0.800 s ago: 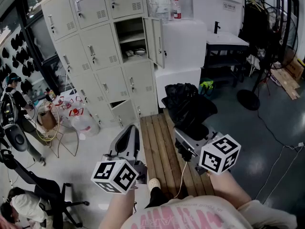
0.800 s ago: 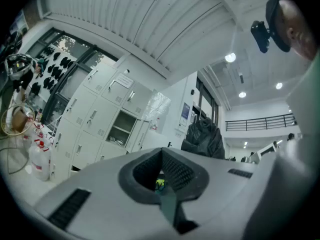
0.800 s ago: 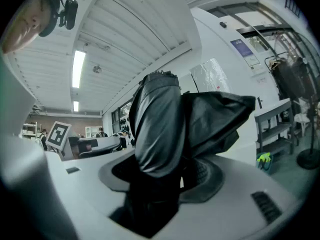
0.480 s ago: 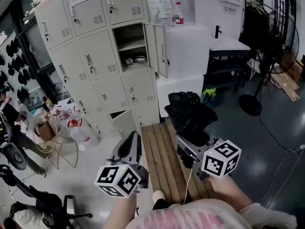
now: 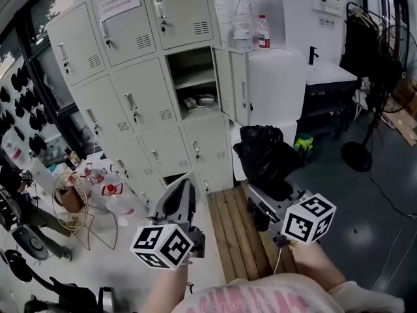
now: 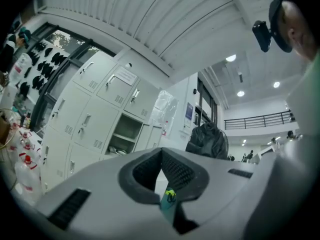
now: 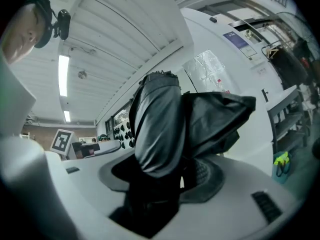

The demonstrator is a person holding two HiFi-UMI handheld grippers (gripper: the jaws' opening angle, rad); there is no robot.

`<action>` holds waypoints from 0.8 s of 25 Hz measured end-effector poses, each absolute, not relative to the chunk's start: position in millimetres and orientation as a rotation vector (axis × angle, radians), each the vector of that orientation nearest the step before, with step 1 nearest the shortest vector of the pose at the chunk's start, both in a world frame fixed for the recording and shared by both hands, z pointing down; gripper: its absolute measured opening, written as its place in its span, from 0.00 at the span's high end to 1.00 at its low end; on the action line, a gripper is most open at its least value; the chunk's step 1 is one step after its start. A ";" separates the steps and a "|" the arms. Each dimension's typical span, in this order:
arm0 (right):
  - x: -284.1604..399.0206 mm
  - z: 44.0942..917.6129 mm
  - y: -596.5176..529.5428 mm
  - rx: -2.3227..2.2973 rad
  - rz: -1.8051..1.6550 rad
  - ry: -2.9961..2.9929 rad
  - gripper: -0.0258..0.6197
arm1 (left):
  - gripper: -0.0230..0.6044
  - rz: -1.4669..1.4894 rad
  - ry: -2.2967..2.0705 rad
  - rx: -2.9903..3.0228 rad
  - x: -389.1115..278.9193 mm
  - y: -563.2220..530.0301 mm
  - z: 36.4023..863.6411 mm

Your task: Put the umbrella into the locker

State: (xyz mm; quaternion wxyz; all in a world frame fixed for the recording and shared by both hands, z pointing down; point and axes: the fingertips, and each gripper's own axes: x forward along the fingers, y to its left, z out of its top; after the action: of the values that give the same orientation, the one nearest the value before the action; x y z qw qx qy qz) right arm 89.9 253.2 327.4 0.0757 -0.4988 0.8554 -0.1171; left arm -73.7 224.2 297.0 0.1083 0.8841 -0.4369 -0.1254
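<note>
We hold the umbrella point(image 5: 264, 154) clamped in the right gripper point(image 5: 268, 191) jaws, open locker point(image 5: 195, 83) at 11 o'clock, left gripper point(image 5: 184, 189) jaws closed on nothing; probably light, floppy, slick fabric, so grip the bunched middle.

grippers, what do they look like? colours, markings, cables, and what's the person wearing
The left gripper and right gripper both have pale grey plastic bodies, with dark ribbed pads lining the jaws. Each carries a white cube printed with black square markers: left cube, right cube. A thin pale cable trails from the right one. The person wears a pink and white top.
</note>
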 end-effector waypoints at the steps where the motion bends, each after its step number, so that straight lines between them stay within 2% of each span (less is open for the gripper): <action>1: 88.3 326.7 243.6 -1.499 -0.348 2.558 0.59 | 0.96 -0.365 -1.284 2.615 -75.3 215.3 295.0; 20: 66.0 386.3 153.5 -1.504 -0.558 2.613 0.59 | 0.96 -0.313 -1.240 2.524 -93.7 135.3 350.6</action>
State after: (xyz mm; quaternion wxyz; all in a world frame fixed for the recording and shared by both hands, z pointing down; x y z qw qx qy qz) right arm 66.0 153.5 386.3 0.0376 -0.4902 0.8516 -0.1820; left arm -93.7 135.3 350.6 0.1552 0.8812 -0.4330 -0.1091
